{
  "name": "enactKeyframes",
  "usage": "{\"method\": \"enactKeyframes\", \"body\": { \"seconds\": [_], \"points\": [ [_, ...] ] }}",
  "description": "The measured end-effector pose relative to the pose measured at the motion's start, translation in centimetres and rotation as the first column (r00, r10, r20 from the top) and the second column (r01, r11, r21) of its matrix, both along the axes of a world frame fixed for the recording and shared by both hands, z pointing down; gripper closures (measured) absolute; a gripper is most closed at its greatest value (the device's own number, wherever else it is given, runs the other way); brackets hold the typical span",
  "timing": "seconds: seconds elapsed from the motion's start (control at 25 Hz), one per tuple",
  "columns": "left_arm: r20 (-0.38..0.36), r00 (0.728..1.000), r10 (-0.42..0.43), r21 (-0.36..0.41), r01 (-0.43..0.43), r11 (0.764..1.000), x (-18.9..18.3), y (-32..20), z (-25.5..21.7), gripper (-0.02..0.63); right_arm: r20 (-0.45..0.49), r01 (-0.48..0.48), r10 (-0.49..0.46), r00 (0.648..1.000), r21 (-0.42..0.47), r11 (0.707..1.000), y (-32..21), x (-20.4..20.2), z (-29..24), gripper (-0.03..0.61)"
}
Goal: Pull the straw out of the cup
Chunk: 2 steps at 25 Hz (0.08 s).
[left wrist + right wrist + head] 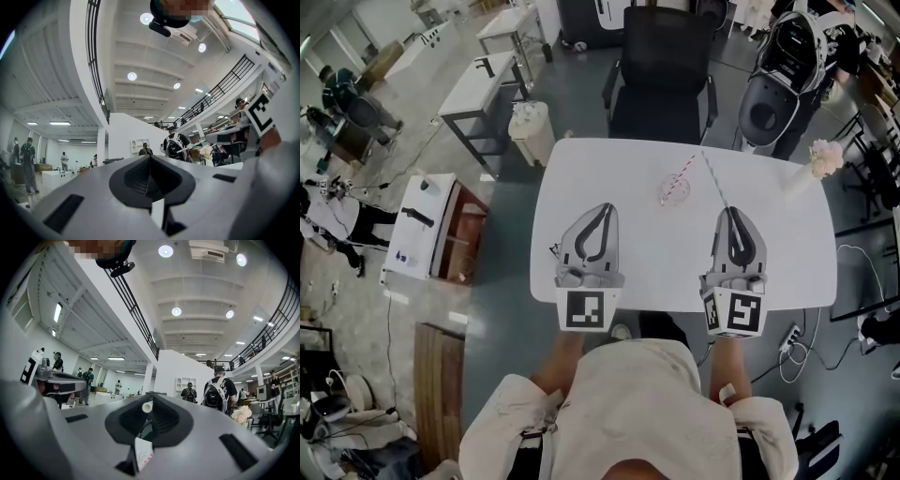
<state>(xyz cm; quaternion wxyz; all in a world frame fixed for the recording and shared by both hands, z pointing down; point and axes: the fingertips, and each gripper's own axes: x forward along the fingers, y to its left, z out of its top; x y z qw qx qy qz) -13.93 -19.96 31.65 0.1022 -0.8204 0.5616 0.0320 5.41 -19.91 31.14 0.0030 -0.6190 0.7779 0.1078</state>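
Jaws of the right gripper are clamped on a pale straw. It sticks out ahead of them over the table, free of the cup and just to its right. The left gripper is closed on nothing. That straw looks light, thin and easy to crush, so a gentle pinch near one end suits it. A red-striped straw leans in the small cup; I can't tell what else the cup holds.
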Motion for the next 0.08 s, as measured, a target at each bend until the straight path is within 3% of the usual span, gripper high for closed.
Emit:
{"method": "enactKeyframes", "body": {
  "seconds": [0.08],
  "points": [
    [0.001, 1.000, -0.002, 0.001, 0.002, 1.000, -0.13, -0.04, -0.07, 0.607, -0.001, 0.000, 0.000, 1.000, -0.005, 1.000, -0.07, -0.15, -0.04, 0.555]
  ]
}}
